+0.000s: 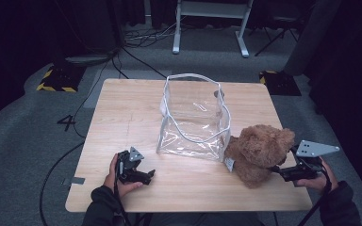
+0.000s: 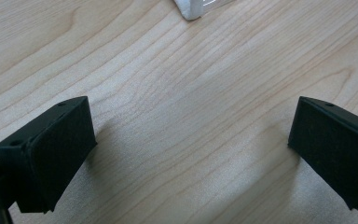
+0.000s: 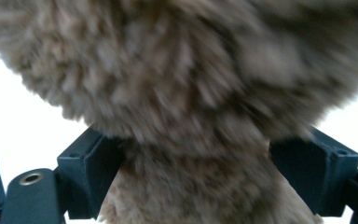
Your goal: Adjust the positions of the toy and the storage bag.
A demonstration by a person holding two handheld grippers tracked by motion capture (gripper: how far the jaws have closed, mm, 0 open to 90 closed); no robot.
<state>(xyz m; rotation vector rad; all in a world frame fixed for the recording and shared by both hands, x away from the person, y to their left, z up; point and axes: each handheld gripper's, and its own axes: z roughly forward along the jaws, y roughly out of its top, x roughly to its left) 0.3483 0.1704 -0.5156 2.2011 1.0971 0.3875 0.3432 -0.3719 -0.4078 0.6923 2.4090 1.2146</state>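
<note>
Clamping the brown teddy bear (image 1: 259, 153), right gripper (image 1: 283, 172) beside clear bag (image 1: 193, 117); left gripper (image 1: 143, 175) jaws spread, empty

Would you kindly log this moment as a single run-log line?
right gripper: shut on teddy bear | left gripper: open, on table | clear bag: upright, open, beside bear

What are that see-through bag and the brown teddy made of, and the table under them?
The bag looks like clear, glossy soft plastic with white edging; it glints and shows the table through it. The teddy seems plush fabric, shaggy and matte. The table looks like pale wood or wood-look laminate, with visible grain.
</note>
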